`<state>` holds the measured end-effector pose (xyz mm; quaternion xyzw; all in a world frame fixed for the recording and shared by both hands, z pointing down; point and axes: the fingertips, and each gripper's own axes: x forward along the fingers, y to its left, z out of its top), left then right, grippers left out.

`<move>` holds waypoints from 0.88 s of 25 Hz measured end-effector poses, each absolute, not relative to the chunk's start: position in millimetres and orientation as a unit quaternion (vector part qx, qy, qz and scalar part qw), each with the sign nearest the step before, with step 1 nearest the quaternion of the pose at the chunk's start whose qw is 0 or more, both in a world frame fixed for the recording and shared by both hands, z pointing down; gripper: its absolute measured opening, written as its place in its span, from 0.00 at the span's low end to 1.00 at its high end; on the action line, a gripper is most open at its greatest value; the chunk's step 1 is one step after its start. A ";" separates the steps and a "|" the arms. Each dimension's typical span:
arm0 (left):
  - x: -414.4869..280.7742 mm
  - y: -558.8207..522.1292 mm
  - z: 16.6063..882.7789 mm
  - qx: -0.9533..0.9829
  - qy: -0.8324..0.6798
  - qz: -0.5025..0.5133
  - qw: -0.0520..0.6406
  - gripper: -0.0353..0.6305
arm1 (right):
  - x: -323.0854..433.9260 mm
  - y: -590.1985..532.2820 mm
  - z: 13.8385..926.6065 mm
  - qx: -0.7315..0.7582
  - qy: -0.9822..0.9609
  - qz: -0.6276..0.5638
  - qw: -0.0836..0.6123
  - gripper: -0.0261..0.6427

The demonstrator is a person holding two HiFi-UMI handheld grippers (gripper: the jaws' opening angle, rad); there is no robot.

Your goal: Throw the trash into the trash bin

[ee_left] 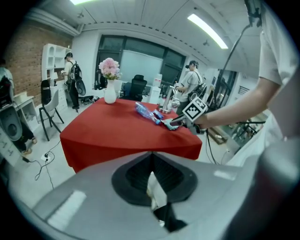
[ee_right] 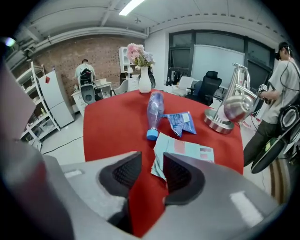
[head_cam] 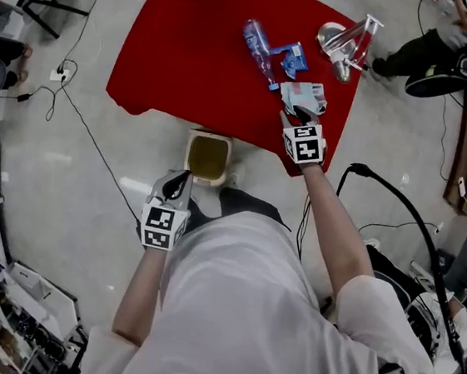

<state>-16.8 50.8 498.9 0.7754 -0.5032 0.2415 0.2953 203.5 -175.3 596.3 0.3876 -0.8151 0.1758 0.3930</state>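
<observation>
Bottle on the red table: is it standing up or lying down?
Lying down. The bottle rests on its side on the red table.

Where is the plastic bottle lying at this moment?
In the head view the plastic bottle lies on the red table, right of centre, beside the blue wrapper and just beyond the pale paper packet.

Jaws of left gripper [ee_left: 152, 176] pinched on pale scrap [ee_left: 155, 192]; red table [ee_left: 108, 133] beyond, bottle [ee_left: 144, 111] on it.

Brick wall [ee_right: 101, 49], pale grey floor [head_cam: 59, 175], red-clothed table [head_cam: 189, 60], black office chair [ee_right: 209, 85], large windows [ee_left: 140, 54], ceiling strip lights [ee_left: 206, 30].
</observation>
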 end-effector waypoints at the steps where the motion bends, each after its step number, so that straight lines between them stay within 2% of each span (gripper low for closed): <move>1: -18.1 51.4 499.6 0.772 -0.508 0.241 0.297 0.06 | 205.1 -179.8 603.3 0.387 -0.810 0.176 0.405 0.26; 3: -20.6 53.6 502.4 0.765 -0.515 0.241 0.304 0.06 | 208.8 -186.9 618.5 0.383 -0.797 0.173 0.434 0.31; 7: -24.4 58.9 508.2 0.755 -0.522 0.244 0.314 0.06 | 215.3 -195.4 643.6 0.382 -0.773 0.178 0.474 0.31; 9: -28.3 61.9 509.9 0.751 -0.526 0.242 0.317 0.06 | 214.4 -196.0 644.5 0.384 -0.770 0.186 0.475 0.27; 11: -33.1 66.0 511.6 0.747 -0.529 0.244 0.321 0.06 | 212.9 -195.2 642.1 0.390 -0.769 0.177 0.475 0.07; 13: -36.1 69.3 512.6 0.746 -0.528 0.246 0.323 0.06 | 215.5 -196.7 639.6 0.399 -0.766 0.170 0.475 0.05; 22: -56.2 74.2 511.1 0.755 -0.522 0.245 0.310 0.06 | 216.9 -172.9 608.4 0.410 -0.775 0.178 0.448 0.04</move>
